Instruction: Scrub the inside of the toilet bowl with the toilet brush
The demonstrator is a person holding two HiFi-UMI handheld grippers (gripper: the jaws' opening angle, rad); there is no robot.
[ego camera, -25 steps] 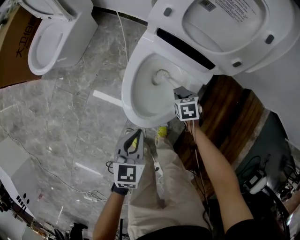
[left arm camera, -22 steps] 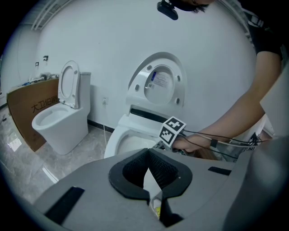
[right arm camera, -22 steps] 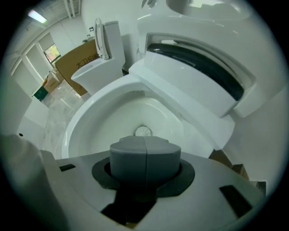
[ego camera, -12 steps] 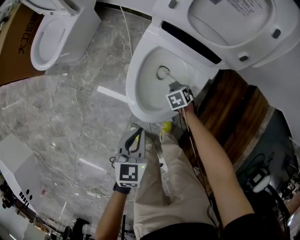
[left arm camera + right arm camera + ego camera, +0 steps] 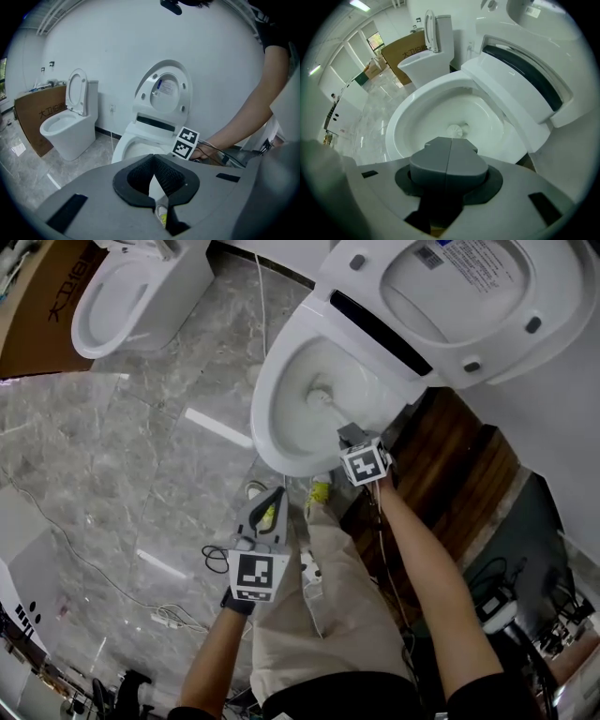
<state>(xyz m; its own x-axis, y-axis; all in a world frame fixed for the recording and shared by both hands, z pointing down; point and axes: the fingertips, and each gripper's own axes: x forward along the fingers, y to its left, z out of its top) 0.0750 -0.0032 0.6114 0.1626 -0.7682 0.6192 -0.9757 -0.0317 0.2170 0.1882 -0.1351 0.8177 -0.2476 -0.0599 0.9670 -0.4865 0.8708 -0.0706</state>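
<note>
The white toilet bowl [image 5: 266, 404] stands with its lid [image 5: 469, 287] raised. The white head of the toilet brush [image 5: 319, 397] rests low inside the bowl, near the drain, and shows in the right gripper view as the brush head [image 5: 458, 130]. My right gripper [image 5: 349, 435] hovers at the bowl's near right rim, shut on the toilet brush; its jaws hide the handle in the right gripper view [image 5: 450, 143]. My left gripper [image 5: 277, 495] hangs in front of the bowl above the floor, shut with nothing in it. From the left gripper [image 5: 153, 159] the toilet [image 5: 136, 140] is straight ahead.
A second white toilet [image 5: 131, 287] stands at the far left beside a cardboard box [image 5: 33, 324]. A dark wooden panel [image 5: 450, 474] lies to the right of the bowl. Cables [image 5: 178, 615] trail over the grey marble floor. A yellow shoe [image 5: 321, 491] is near the bowl's foot.
My right gripper pushed out over the bowl, then drew back to the rim, shifting the brush head inside the bowl. The left gripper stayed shut and nearly still.
</note>
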